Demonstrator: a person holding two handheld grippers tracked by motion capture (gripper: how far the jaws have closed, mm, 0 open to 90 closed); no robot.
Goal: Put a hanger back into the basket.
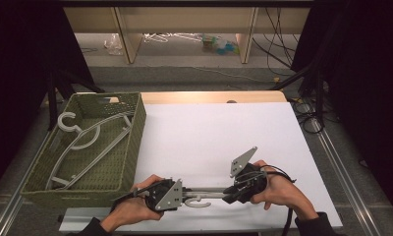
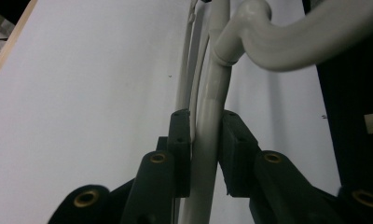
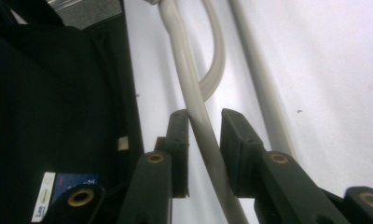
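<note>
A grey plastic hanger lies along the front edge of the white table, its hook pointing toward me. My left gripper holds its left end. In the left gripper view the gripper is shut on the hanger's arm, with the hook curving off to the right. My right gripper meets the hanger from the other side. In the right gripper view the gripper straddles the arm, which touches the left jaw and leaves a slim gap at the right one.
A green woven basket stands on the table's left side and holds grey hangers. Behind the table are wooden shelf legs and loose cables on the floor. The hanger sits close to the table's front edge.
</note>
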